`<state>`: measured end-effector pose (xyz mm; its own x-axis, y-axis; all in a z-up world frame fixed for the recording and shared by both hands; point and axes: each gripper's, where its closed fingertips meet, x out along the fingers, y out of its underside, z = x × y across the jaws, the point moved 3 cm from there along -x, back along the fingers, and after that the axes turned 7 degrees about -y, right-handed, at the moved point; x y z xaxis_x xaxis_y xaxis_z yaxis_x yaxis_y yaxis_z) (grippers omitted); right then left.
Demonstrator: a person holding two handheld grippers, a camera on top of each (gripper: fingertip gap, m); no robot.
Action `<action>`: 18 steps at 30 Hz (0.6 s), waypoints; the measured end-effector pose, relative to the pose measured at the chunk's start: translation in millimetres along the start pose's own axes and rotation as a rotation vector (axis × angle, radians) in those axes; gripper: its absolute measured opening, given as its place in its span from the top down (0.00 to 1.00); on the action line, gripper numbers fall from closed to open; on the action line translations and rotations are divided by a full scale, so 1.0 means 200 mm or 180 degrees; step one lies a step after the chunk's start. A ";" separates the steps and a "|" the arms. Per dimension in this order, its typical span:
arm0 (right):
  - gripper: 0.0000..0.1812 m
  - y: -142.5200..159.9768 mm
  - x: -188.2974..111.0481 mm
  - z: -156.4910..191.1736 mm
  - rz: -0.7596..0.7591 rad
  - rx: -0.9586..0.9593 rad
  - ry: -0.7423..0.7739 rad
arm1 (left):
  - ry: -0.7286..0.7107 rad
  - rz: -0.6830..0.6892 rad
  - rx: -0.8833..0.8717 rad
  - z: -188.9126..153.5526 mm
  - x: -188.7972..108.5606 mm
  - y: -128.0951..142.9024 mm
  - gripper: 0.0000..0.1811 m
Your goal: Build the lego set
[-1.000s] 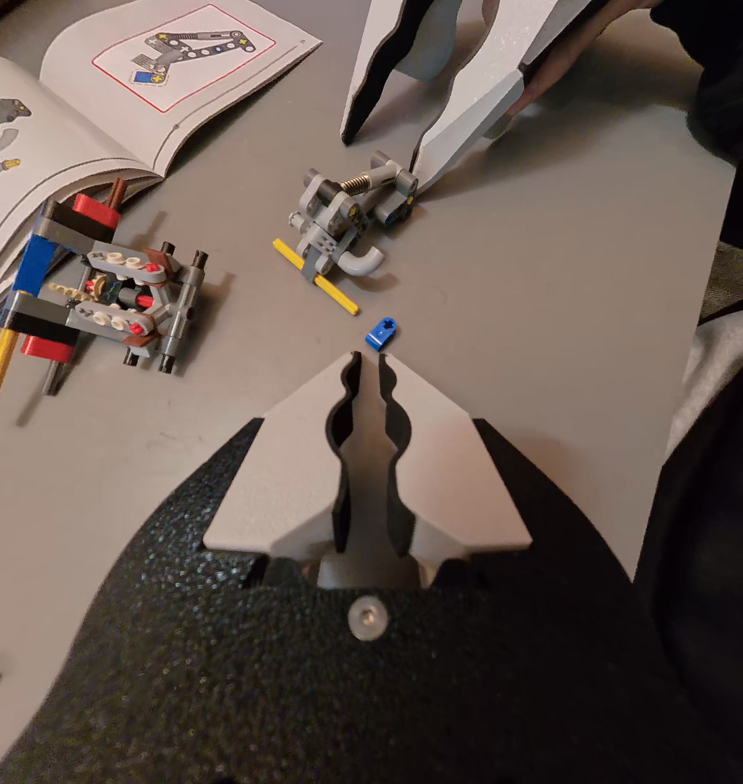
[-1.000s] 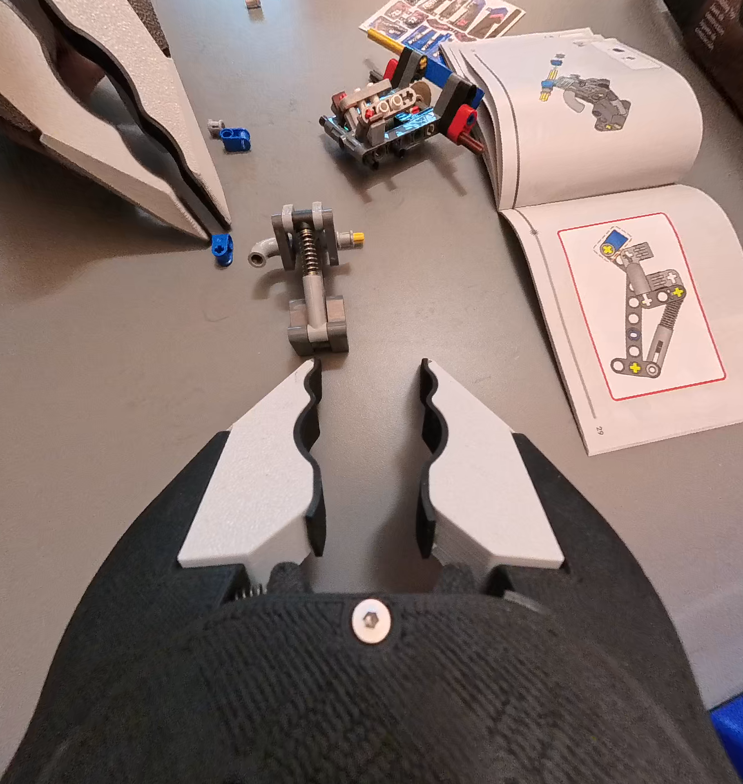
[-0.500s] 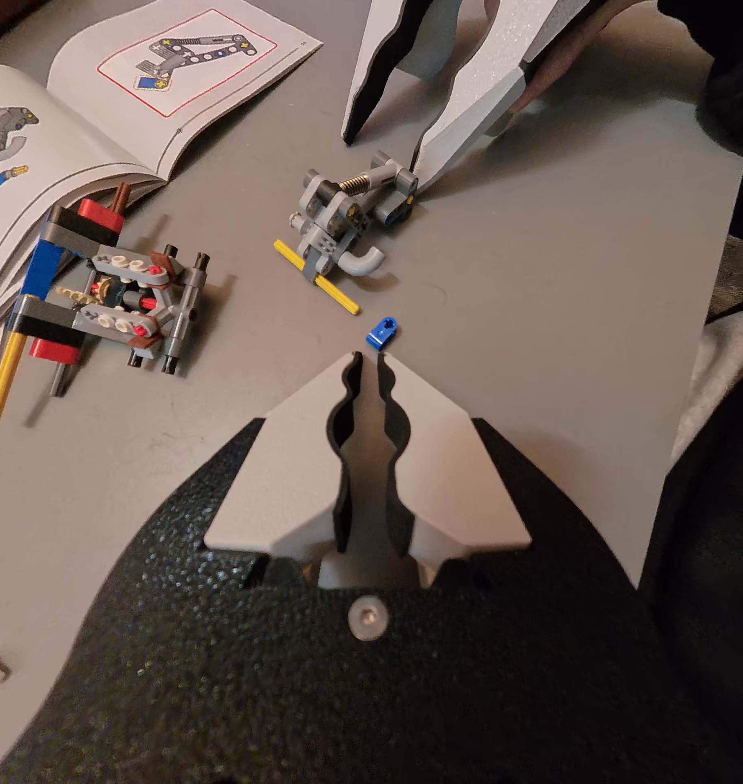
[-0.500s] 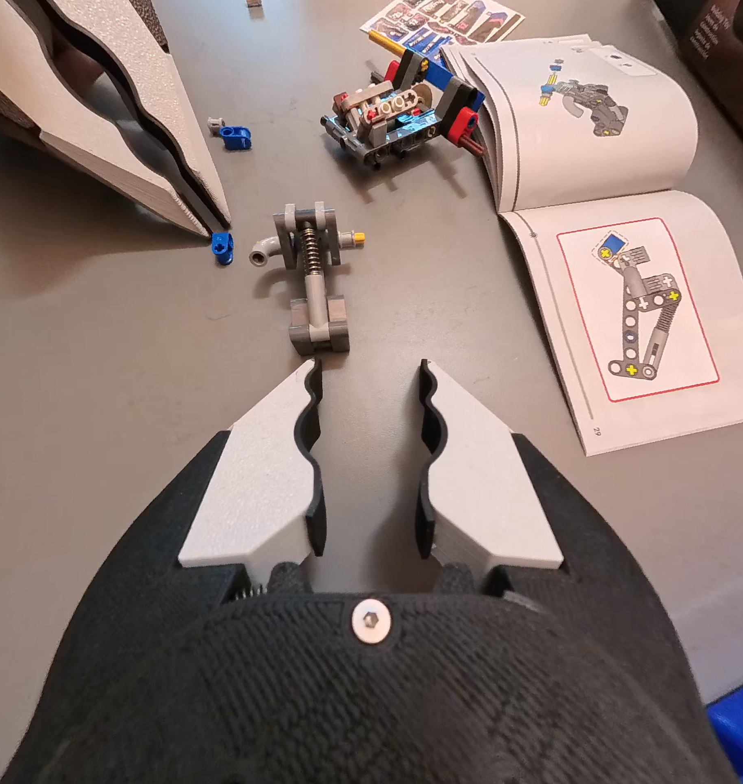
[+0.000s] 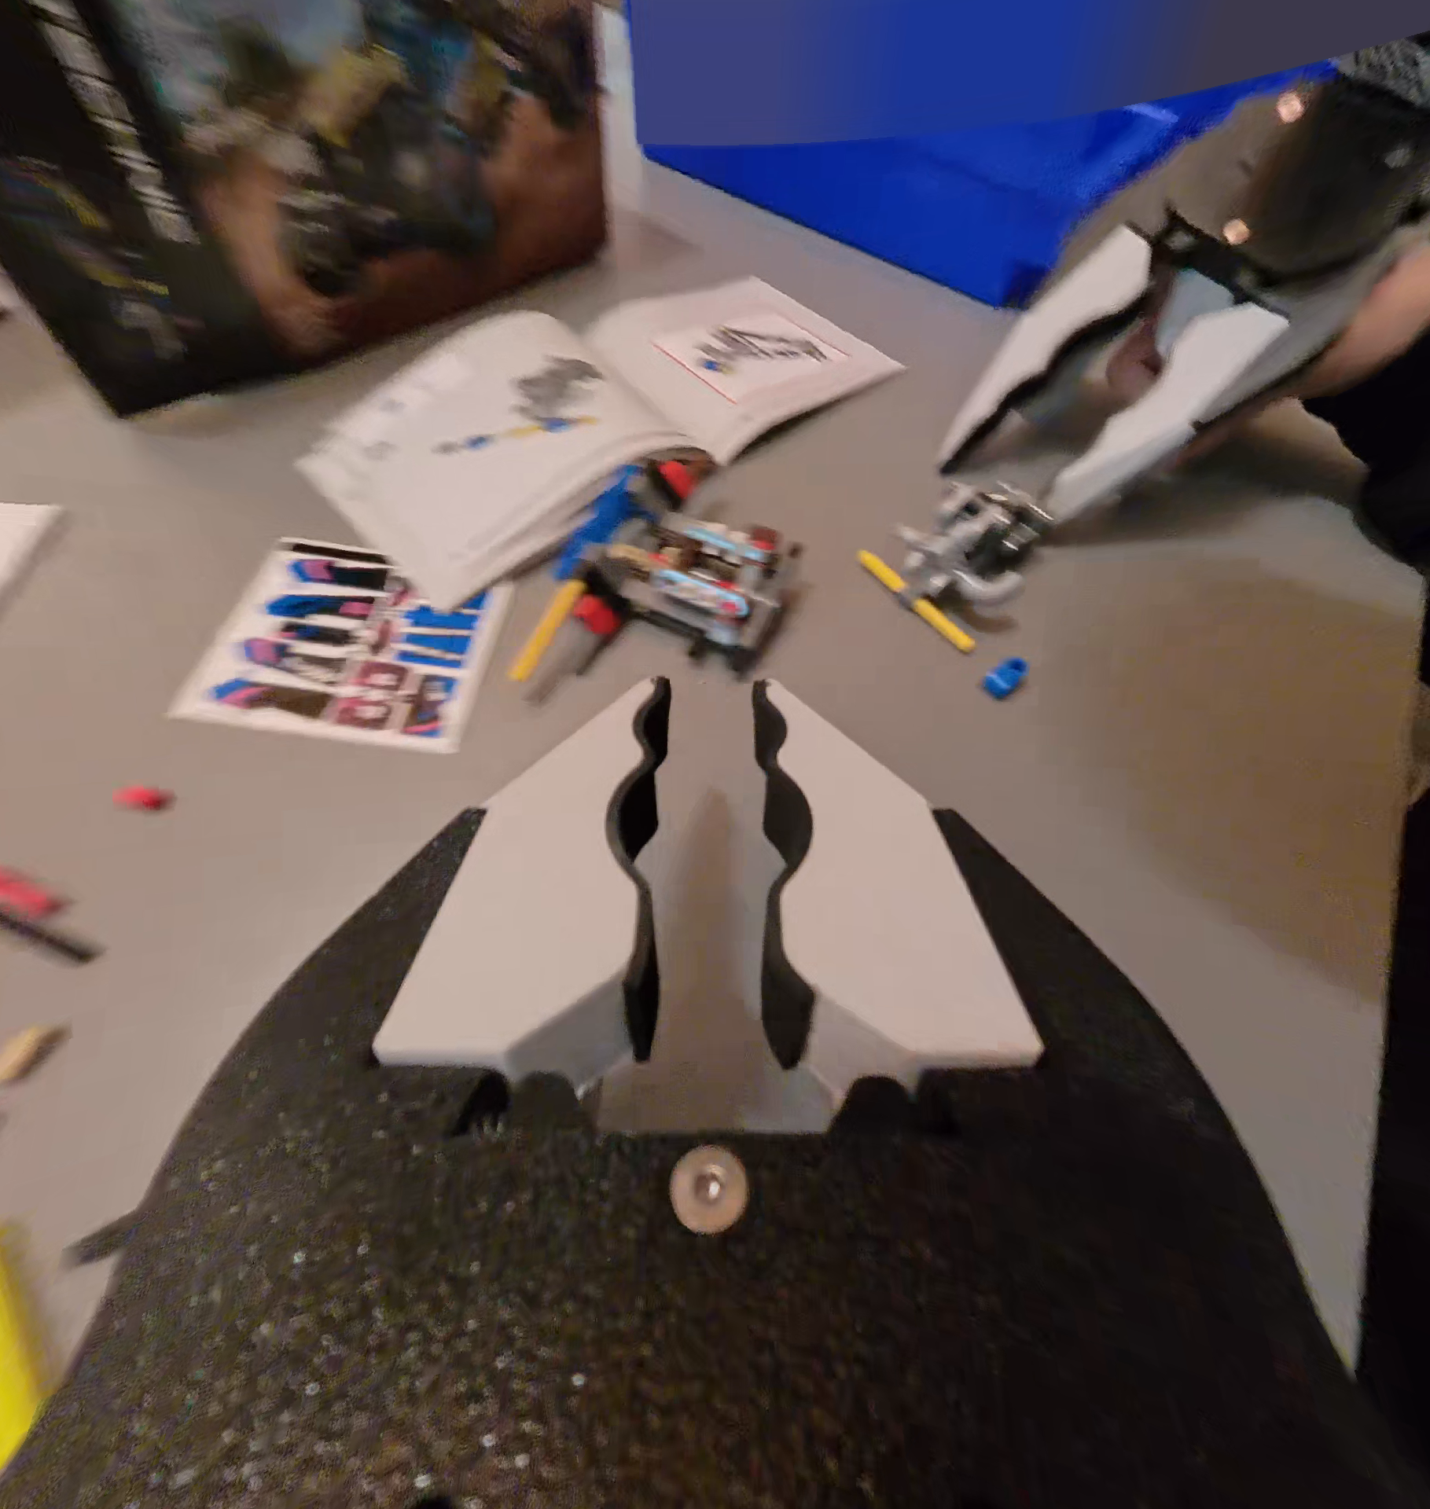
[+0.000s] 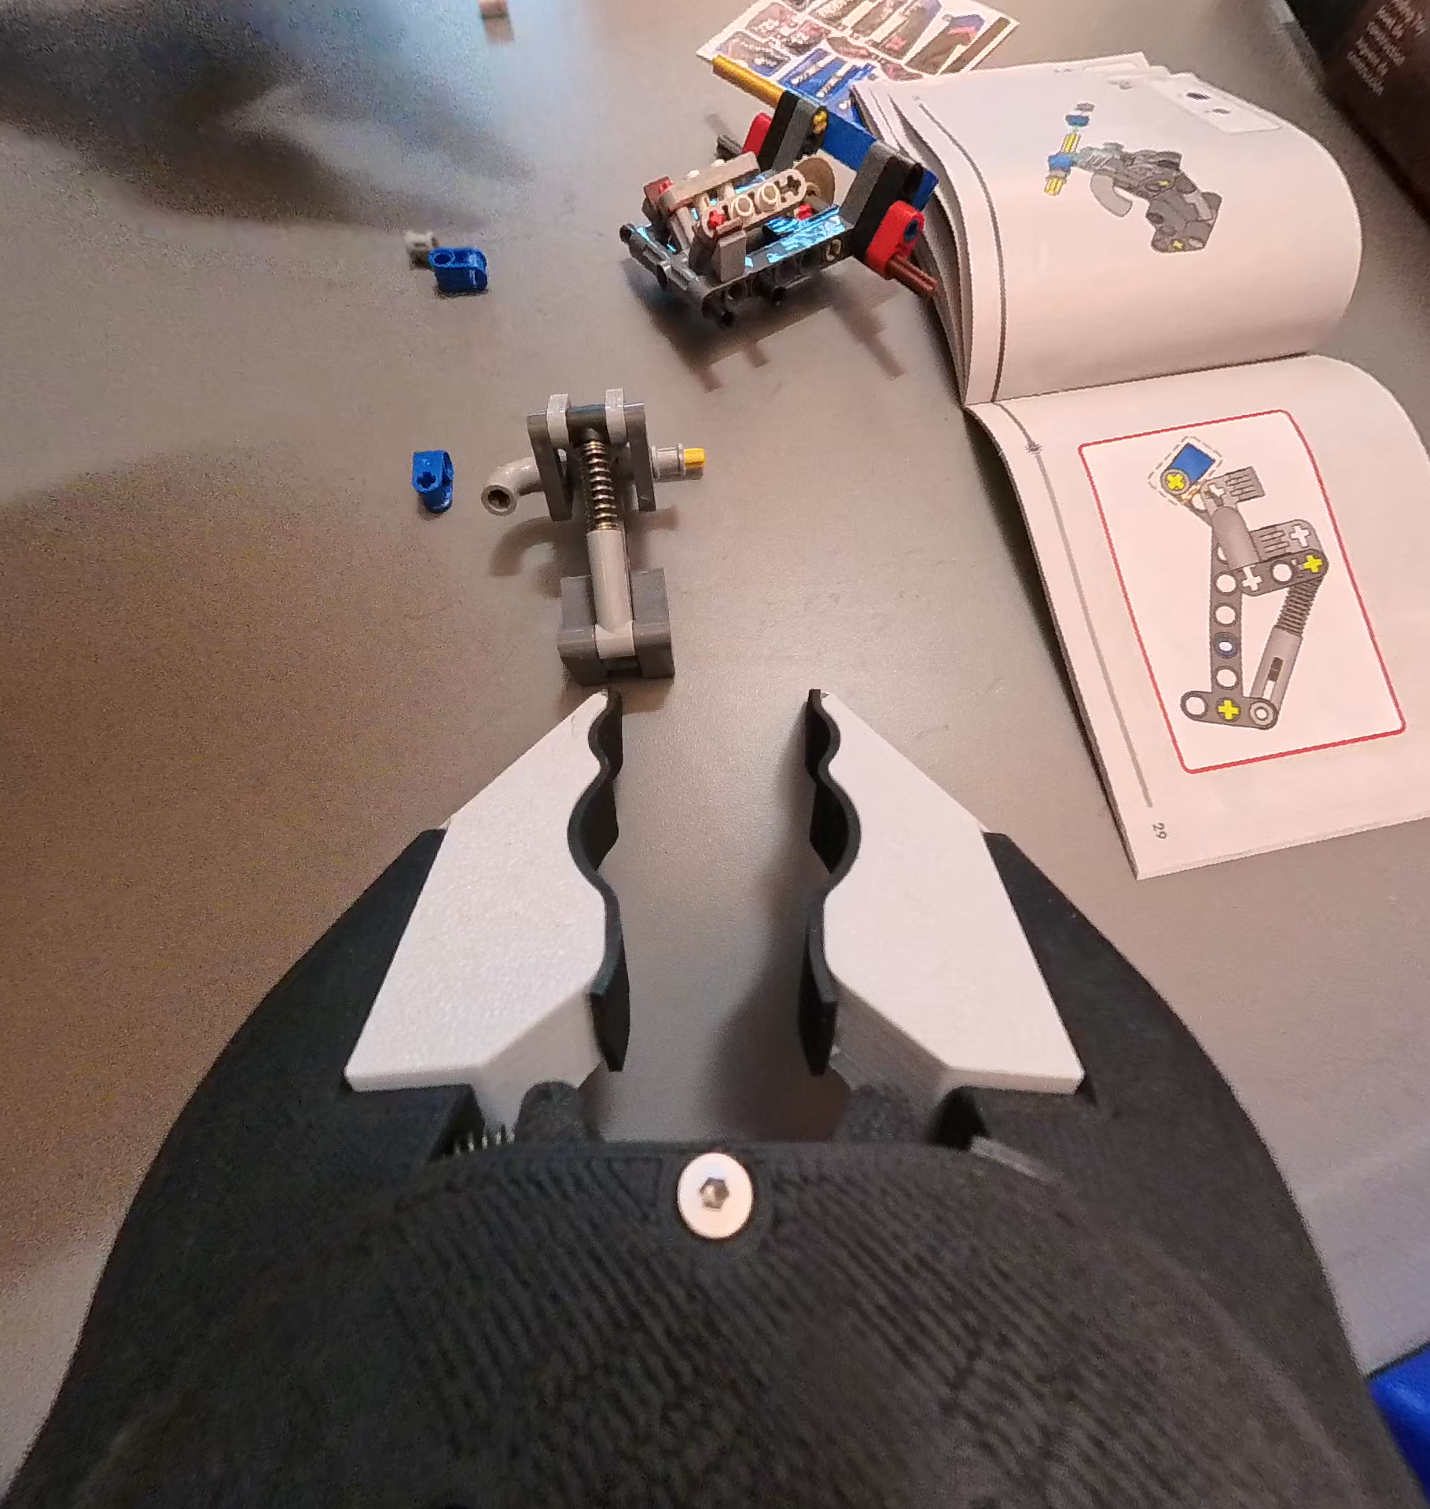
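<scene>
Left wrist view: the left tool [image 5: 710,690] hangs above the grey desk [image 5: 1144,816] with its fingers a little apart and nothing between them. The picture is blurred by motion. Just past the fingertips lies the larger lego assembly [image 5: 687,571], blue, red and grey, with a yellow axle at its near left. An open instruction booklet [image 5: 581,408] rests partly over its far side, and a sticker sheet [image 5: 336,645] lies flat to the left of it. Farther back stand a dark printed box [image 5: 287,163] and a blue bin [image 5: 940,147]. To the right sits the small grey spring assembly [image 5: 964,539] on a yellow axle, with one blue connector [image 5: 1005,678] just beside it on the near side. The right tool [image 5: 1001,482] reaches in from the upper right, one fingertip touching the spring assembly. Loose red, black, tan and yellow pieces, too blurred to count, are scattered at the left edge.

Right wrist view: the right tool [image 6: 710,698] is spread wide and empty, its tips just short of the spring assembly [image 6: 605,531]. Two blue connectors show: one [image 6: 432,480] beside the assembly's curved grey tube, another [image 6: 458,269] farther off, next to a tiny grey piece [image 6: 419,243]. The larger assembly [image 6: 777,220] leans against the booklet [image 6: 1185,408]; the sticker sheet [image 6: 858,33] lies beyond.
</scene>
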<state>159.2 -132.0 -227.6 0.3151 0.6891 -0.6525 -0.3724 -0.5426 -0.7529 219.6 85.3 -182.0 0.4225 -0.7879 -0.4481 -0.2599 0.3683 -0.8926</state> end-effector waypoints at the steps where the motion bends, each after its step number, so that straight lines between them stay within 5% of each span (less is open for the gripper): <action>1: 0.76 0.00 0.00 0.00 -0.0003 0.0010 -0.0008 | 0.0035 -0.0073 -0.0067 0.05 -0.03 -0.01 0.90; 10: 0.76 0.00 -0.01 -0.01 -0.0047 0.0141 -0.0123 | 0.1222 -0.0210 -0.0422 0.23 0.04 -0.17 0.86; 18: 0.80 0.00 0.00 -0.02 -0.0031 0.0120 -0.0004 | 0.1227 -0.0240 -0.0308 0.19 0.08 -0.11 0.88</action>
<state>162.4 -134.1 -227.2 0.3177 0.6948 -0.6452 -0.4021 -0.5175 -0.7553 265.5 82.5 -171.3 0.0915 -0.9450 -0.3139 -0.3289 0.2688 -0.9053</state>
